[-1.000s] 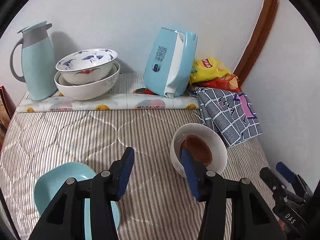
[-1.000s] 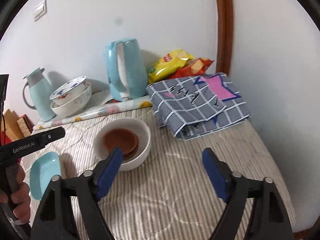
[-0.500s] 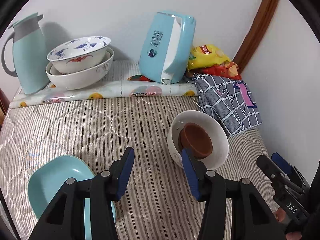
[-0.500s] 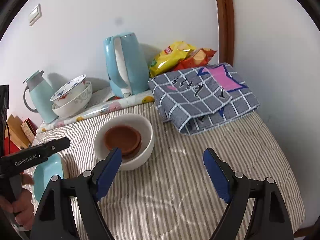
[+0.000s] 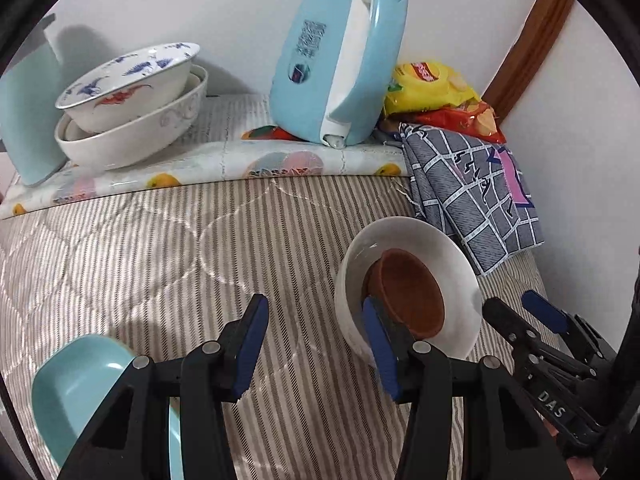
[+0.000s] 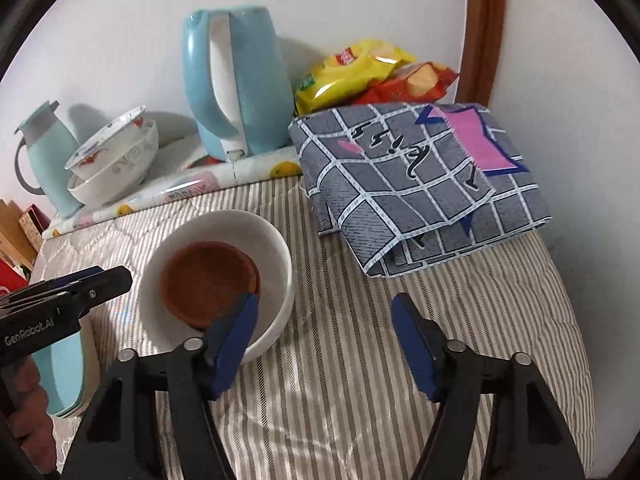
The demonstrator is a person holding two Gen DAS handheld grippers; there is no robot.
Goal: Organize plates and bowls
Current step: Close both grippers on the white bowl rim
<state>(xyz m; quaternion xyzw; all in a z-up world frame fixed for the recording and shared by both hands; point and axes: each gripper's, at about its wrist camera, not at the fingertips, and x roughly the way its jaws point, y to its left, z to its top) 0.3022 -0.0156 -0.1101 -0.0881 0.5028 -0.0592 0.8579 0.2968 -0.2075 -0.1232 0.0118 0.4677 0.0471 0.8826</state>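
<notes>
A white bowl (image 5: 448, 256) (image 6: 264, 236) sits on the striped cloth with a brown dish (image 5: 412, 292) (image 6: 208, 280) inside it. My left gripper (image 5: 316, 344) is open, its right finger in front of the bowl's near left rim. My right gripper (image 6: 328, 344) is open, its left finger over the bowl's near rim. A light blue plate (image 5: 80, 392) (image 6: 64, 376) lies at the near left. Two stacked patterned bowls (image 5: 132, 104) (image 6: 116, 160) stand at the back left.
A blue kettle (image 5: 340, 64) (image 6: 236, 80) and a blue thermos jug (image 6: 48, 156) stand at the back on a fruit-print mat (image 5: 224, 160). Snack bags (image 5: 436, 88) (image 6: 368, 72) and a folded grey checked cloth (image 5: 476, 184) (image 6: 420, 184) lie at the right by the wall.
Both grippers have moved forward and closer to the white bowl. The left gripper's right finger and the right gripper's left finger now overlap the bowl's rim. Both stay open.
</notes>
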